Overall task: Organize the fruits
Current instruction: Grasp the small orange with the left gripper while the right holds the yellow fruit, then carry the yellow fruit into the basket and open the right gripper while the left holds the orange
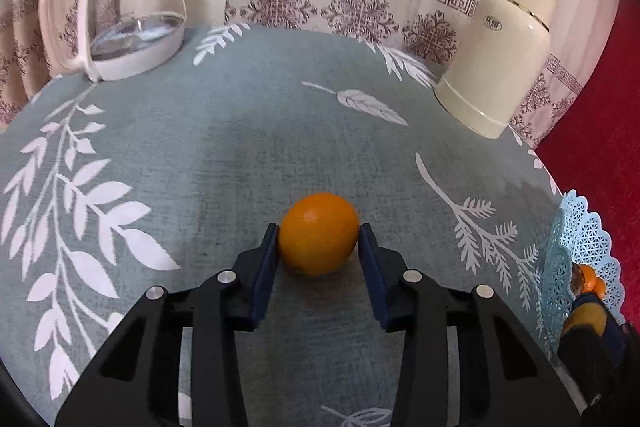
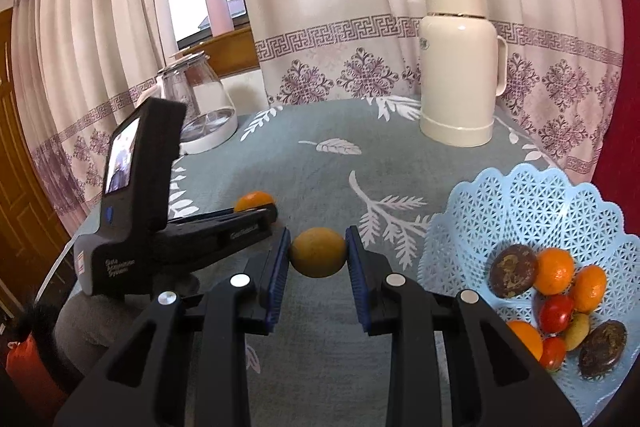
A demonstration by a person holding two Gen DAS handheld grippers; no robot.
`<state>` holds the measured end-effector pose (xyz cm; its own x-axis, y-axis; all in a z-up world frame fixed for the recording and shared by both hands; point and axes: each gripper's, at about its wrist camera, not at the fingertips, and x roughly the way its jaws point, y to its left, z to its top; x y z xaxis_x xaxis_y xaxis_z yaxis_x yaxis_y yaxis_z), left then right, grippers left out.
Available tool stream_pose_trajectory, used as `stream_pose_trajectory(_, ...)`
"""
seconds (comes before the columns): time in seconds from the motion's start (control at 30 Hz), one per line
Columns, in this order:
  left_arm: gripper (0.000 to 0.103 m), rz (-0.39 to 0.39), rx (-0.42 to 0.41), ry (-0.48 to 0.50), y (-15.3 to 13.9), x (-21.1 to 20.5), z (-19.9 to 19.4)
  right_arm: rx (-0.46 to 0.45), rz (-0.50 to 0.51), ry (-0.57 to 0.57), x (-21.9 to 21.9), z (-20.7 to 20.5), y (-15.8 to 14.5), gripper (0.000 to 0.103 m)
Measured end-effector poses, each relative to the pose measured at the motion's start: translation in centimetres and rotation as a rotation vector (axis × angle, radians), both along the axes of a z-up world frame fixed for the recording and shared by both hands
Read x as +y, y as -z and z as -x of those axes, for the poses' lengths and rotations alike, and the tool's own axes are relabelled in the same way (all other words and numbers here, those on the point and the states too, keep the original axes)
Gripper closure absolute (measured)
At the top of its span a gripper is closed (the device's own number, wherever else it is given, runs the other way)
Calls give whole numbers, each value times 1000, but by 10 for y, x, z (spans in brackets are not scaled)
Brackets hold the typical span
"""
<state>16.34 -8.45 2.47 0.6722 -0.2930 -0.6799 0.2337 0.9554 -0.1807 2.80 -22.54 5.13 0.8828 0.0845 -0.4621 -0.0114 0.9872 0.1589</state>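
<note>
In the left wrist view my left gripper (image 1: 319,233) has its two blue pads against the sides of an orange (image 1: 319,233) that rests on the grey leaf-print tablecloth (image 1: 240,131). In the right wrist view my right gripper (image 2: 318,253) is shut on a yellowish-orange fruit (image 2: 318,254) held above the cloth, left of the light blue lattice basket (image 2: 532,203). The basket holds several oranges, red tomatoes and dark brown fruits. The left gripper body (image 2: 160,223) with its orange (image 2: 254,201) shows to the left in the right wrist view.
A glass kettle (image 1: 128,7) stands at the back left and a cream thermos (image 1: 500,55) at the back right. Patterned curtains hang behind the table. The basket's rim (image 1: 584,235) shows at the right edge of the left wrist view.
</note>
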Motion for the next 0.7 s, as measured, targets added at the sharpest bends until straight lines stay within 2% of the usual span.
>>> stream_pose_trajectory(0.27,62,-55,-100,-37,-15,0,18,-32,-26,74,-20,5,-5,74)
stream_pose_trajectory(0.7,62,-81,-180,-75,-31,2,37,-28,-69,196,-62,12,-6,74)
